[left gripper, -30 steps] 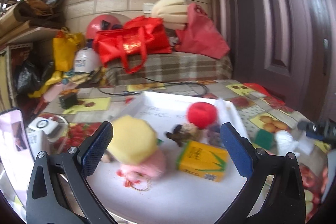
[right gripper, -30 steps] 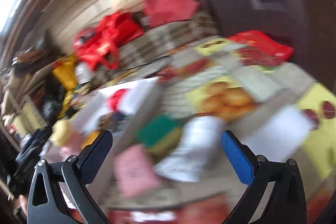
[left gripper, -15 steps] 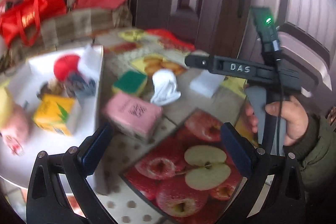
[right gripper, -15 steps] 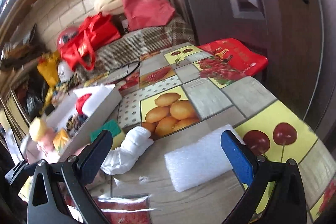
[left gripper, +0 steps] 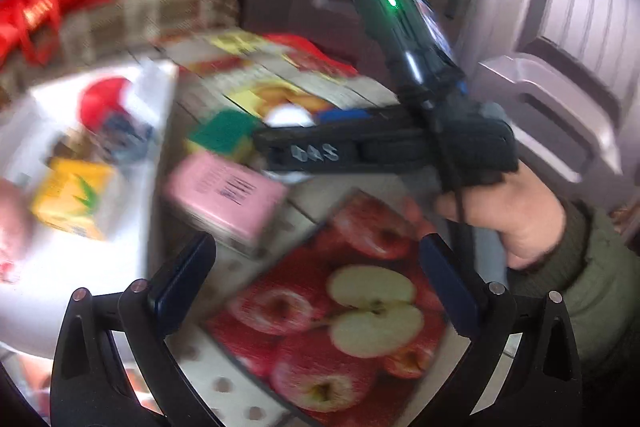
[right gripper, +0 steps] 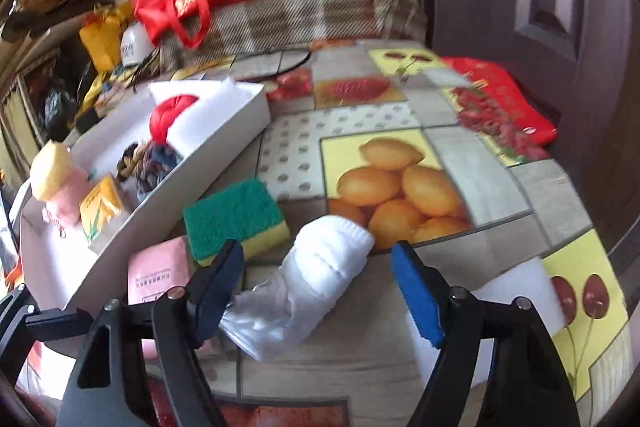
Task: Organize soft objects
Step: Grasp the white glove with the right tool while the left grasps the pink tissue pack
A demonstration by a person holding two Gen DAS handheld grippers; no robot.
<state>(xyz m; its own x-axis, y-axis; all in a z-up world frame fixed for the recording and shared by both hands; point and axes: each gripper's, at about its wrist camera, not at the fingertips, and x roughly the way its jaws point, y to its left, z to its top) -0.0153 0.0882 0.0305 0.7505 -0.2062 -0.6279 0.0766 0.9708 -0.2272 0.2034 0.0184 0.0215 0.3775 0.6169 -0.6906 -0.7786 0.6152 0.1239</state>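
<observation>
Hovering over the bench (right gripper: 532, 187), the right gripper (right gripper: 316, 283) has its jaws wide apart with the white sock (right gripper: 332, 259) lying between them; whether the pads touch it cannot be told. Just left of the sock sit the green sponge (right gripper: 232, 215) and the pink pack (right gripper: 160, 271), both beside the white tray (right gripper: 224, 143) near the bench's left edge. Inside the tray lie a red ball (right gripper: 168, 115), a braided toy (right gripper: 148, 163), a yellow box (right gripper: 102, 207) and a doll (right gripper: 54, 175). The left gripper (left gripper: 316, 279) hangs over the apple print, jaws apart and empty, facing the hand (left gripper: 516, 215) on the right tool.
</observation>
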